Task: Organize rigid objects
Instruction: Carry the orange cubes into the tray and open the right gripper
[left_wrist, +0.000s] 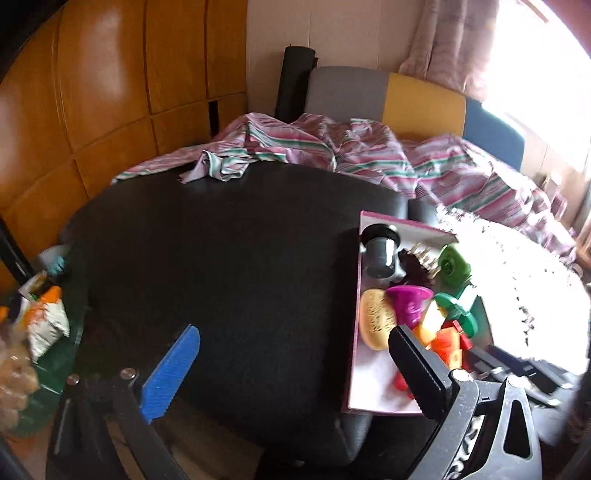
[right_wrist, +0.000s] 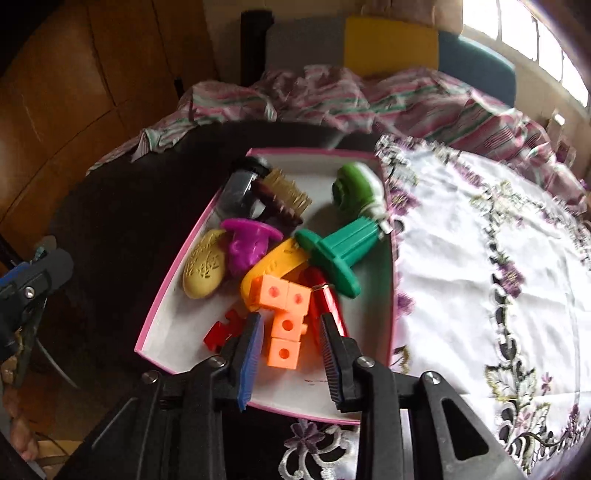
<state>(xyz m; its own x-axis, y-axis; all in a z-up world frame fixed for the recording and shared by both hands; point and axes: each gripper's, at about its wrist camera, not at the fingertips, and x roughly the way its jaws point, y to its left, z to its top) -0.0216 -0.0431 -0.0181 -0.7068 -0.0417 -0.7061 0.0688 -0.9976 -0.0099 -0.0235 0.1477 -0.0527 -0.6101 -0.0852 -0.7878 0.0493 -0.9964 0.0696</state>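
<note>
Right wrist view shows my right gripper (right_wrist: 290, 354) poised over the near end of the pink-rimmed tray (right_wrist: 173, 288), its jaws narrow, with the orange linked cubes (right_wrist: 282, 321) lying between the pads. I cannot see a pad pressing on them, and a gap shows on each side, so I judge the cubes lie loose on the tray floor — not held.

They look like hollow moulded plastic: light, stiff, with flat smooth faces. Being jointed, the chain may flop if I take one end; a pinch across the flat sides of a middle cube should carry it level.

Around them sit a red jigsaw piece (right_wrist: 221, 330), a yellow curved piece (right_wrist: 273, 264), a red cylinder (right_wrist: 325, 306), a dark green flanged peg (right_wrist: 336, 254), a purple flanged piece (right_wrist: 247, 243), a tan embossed oval (right_wrist: 205, 269), a brown bristle brush (right_wrist: 284, 197), a grey tube (right_wrist: 238, 190) and a light green spiral piece (right_wrist: 356, 192) against the far right wall. All seem rigid; the round ones would likely roll or slip from flat pads.

Left wrist view has my left gripper (left_wrist: 288, 369) spread wide over the bare dark tabletop (left_wrist: 229, 251) beside the tray, holding nothing. An embroidered white cloth (right_wrist: 480, 258) lies just right of the tray.
</note>
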